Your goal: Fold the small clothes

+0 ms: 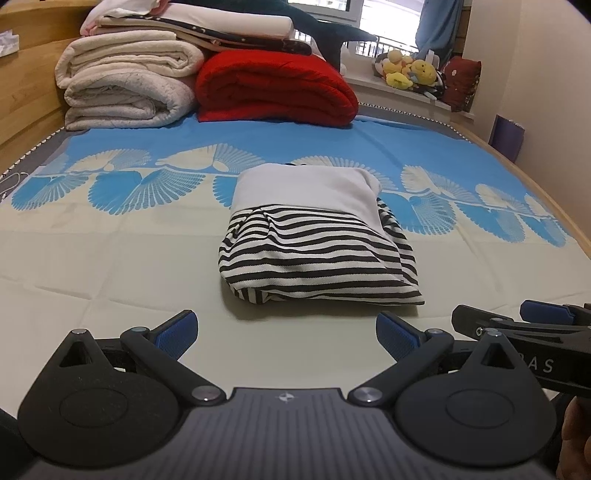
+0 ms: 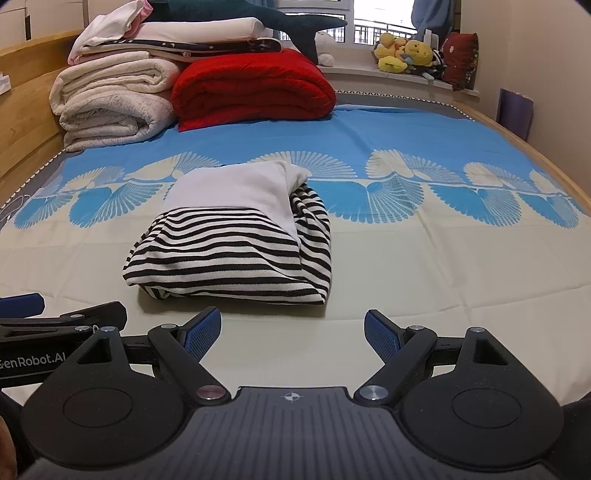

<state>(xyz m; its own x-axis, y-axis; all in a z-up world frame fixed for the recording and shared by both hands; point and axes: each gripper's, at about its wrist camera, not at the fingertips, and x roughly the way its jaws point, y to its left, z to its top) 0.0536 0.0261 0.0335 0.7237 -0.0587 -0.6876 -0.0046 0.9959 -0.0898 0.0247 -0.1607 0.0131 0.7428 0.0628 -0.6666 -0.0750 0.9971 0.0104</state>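
A bed fills both wrist views, covered by a sheet (image 1: 110, 258) that is cream near the cameras and blue with fan-shaped prints farther back.

At far left, against a wooden headboard (image 1: 26, 92), sits a stack of rolled cream blankets (image 1: 125, 85). Just beside it on the right lies a folded red blanket (image 1: 273, 88), with white and dark bedding and a dark plush shark (image 2: 258, 18) piled on top of both.

In the middle of the bed lies the small garment (image 1: 314, 240), already folded into a compact bundle: black-and-white stripes toward the cameras, a plain white panel across its far half. Its right side looks looser, with striped folds bulging out from under the white panel.

Near the bottom edge, the left gripper (image 1: 286, 332) hovers low over the cream sheet, jaws spread wide and holding nothing, just short of the bundle's near edge. The right gripper (image 2: 291, 334) sits close beside it, also spread wide and empty, apart from the cloth.

At far right, yellow stuffed toys (image 1: 410, 72) crowd a windowsill.

The fold appears nearly or fully done. The likely risk is undoing it: a pinch that catches only the top layer would peel the bundle open, and the bulging right side could spill if lifted unevenly. A finger could also snag the sheet beneath.
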